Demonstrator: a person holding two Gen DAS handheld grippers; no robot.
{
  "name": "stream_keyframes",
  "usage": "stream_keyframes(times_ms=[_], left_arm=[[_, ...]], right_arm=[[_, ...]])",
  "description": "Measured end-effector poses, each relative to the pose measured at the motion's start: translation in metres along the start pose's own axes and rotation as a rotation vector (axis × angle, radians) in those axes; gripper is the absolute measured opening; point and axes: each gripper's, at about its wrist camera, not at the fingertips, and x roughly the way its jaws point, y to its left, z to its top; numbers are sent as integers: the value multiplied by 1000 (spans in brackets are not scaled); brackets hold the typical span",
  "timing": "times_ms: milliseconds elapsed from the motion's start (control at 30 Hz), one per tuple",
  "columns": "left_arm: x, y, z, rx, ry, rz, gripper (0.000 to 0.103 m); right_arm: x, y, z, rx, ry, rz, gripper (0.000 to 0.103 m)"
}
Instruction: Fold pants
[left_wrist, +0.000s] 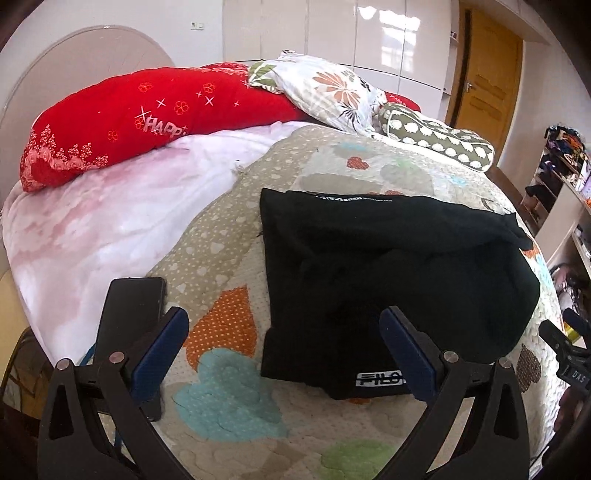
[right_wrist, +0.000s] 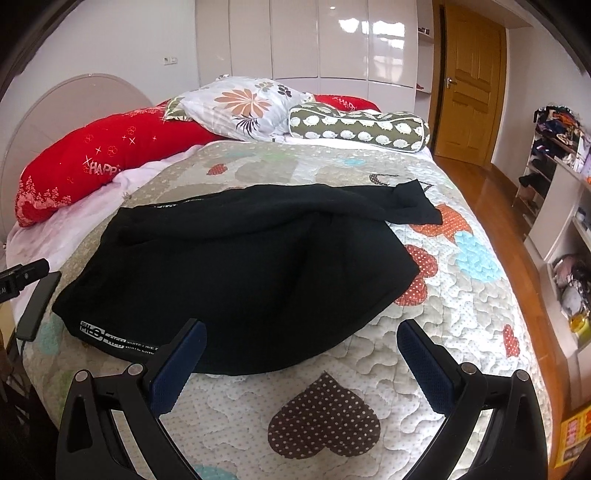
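Observation:
Black pants (left_wrist: 388, 266) lie folded over in a loose heap on the heart-patterned quilt (left_wrist: 236, 398); they also show in the right wrist view (right_wrist: 240, 266). A white logo sits at their near hem (left_wrist: 378, 379). One end sticks out at the far right (right_wrist: 413, 203). My left gripper (left_wrist: 284, 328) is open and empty, just above the pants' near left corner. My right gripper (right_wrist: 301, 341) is open and empty, over the pants' near edge.
A black phone (left_wrist: 129, 314) lies on the quilt left of the pants, also seen in the right wrist view (right_wrist: 38, 306). Red (right_wrist: 92, 158), floral (right_wrist: 243, 107) and green bolster (right_wrist: 358, 127) pillows lie at the bed's head. Shelves (right_wrist: 561, 206) stand right; wooden floor beside the bed.

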Motion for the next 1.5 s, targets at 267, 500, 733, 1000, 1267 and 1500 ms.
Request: stream_keyframes(times_ms=[267, 500, 733, 1000, 1267, 1500], left_arm=[[-6, -13, -3, 24, -29, 1, 103], [-9, -20, -3, 36, -41, 3, 103], [-6, -22, -4, 34, -28, -5, 103], [-1, -24, -9, 35, -7, -29, 103], [18, -18, -38, -25, 83, -123, 103], [53, -18, -48, -112, 184, -156, 103]], right_arm=[[-3, 1, 0, -7, -1, -8, 103], [-3, -1, 1, 10, -4, -13, 103], [0, -6, -2, 21, 6, -15, 103], [10, -15, -5, 42, 26, -17, 103], [32, -63, -14, 167, 69, -29, 103], [59, -99, -9, 280, 88, 31, 103]])
